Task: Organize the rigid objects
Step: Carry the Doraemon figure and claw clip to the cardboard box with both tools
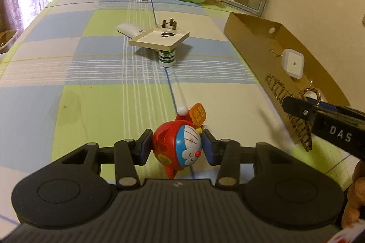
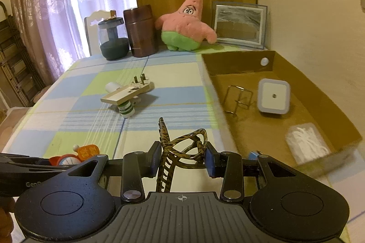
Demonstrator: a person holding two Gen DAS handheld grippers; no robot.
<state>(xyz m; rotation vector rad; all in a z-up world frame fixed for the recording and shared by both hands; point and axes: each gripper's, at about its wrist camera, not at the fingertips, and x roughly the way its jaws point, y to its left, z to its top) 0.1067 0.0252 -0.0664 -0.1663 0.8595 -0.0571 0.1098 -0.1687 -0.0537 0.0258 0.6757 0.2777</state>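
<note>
1. The left gripper (image 1: 177,147) pinches a red-and-blue cartoon cat figurine (image 1: 180,147) between its pads, near the front edge of the checked tablecloth (image 1: 91,65).
2. The right gripper (image 2: 182,159) is clamped on a tortoiseshell hair claw clip (image 2: 180,147).
3. The cardboard box (image 2: 239,60) lies to the right, already holding a white night light (image 2: 273,96), a wire clip (image 2: 239,97) and a white bundle (image 2: 305,142).
4. Carry each piece over the box wall, lower onto bare floor between those items, then release; the figurine's rounded body may slip.
5. A stacked plug, switch plate and small bottle (image 1: 167,58) wait farther out.
</note>
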